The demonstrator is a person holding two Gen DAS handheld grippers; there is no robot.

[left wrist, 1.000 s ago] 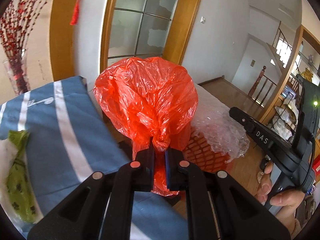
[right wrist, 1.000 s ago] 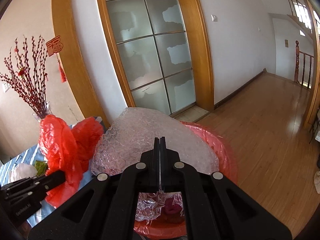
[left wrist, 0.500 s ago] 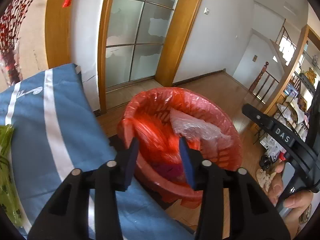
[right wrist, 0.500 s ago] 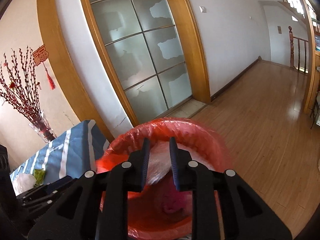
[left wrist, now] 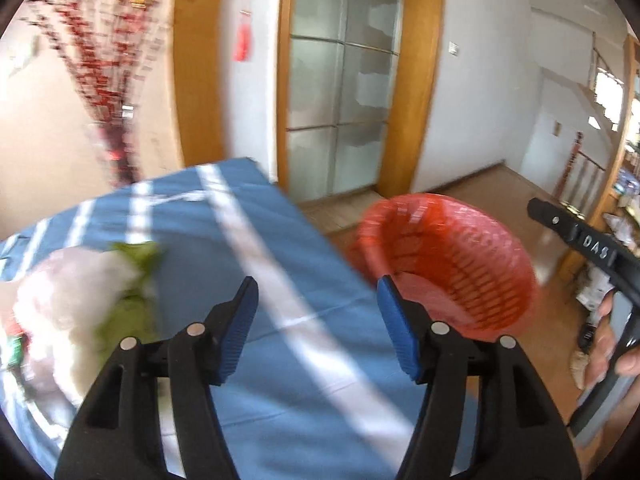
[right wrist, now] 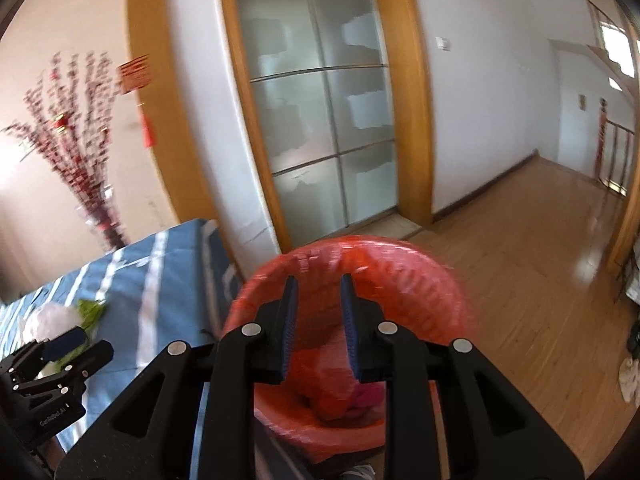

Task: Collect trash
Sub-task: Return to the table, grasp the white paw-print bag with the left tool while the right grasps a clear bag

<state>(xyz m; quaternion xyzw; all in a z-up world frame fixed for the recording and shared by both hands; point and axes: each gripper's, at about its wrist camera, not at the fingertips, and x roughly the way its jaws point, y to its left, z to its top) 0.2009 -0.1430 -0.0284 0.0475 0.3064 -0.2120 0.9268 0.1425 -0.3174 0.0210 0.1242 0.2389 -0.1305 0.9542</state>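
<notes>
Blue ribbed pads line both tools. The left tool [left wrist: 318, 312] has its jaws wide and opening, with nothing between them; it hangs over the right edge of the desk [left wrist: 280, 280], which wears a blue cloth with white stripes. The right tool [right wrist: 319, 320] has its jaws a narrow way apart and opening too, also gripping nothing, and it sits over the mouth of the red basket [right wrist: 440, 300].

That basket stands on the wooden floor [right wrist: 520, 260] just beside the desk's right edge and is lined with a red plastic bag. Inside it, in the right wrist view, lies a crumpled red bag [right wrist: 332, 392] with something pink [right wrist: 370, 396] next to it; motion blur hides any finer detail.

On the desk, toward its left edge, a white crumpled bag [left wrist: 76, 304] touches a green bag [left wrist: 132, 300]. Both lie just left of the left tool.

A person's hand [left wrist: 612, 344] holds the right tool's handle at the right border of the left wrist view. Behind the desk's far edge stands a vase of red branches [right wrist: 80, 140], and a frosted glass door [right wrist: 320, 120] in a wooden frame fills the wall beyond the basket.
</notes>
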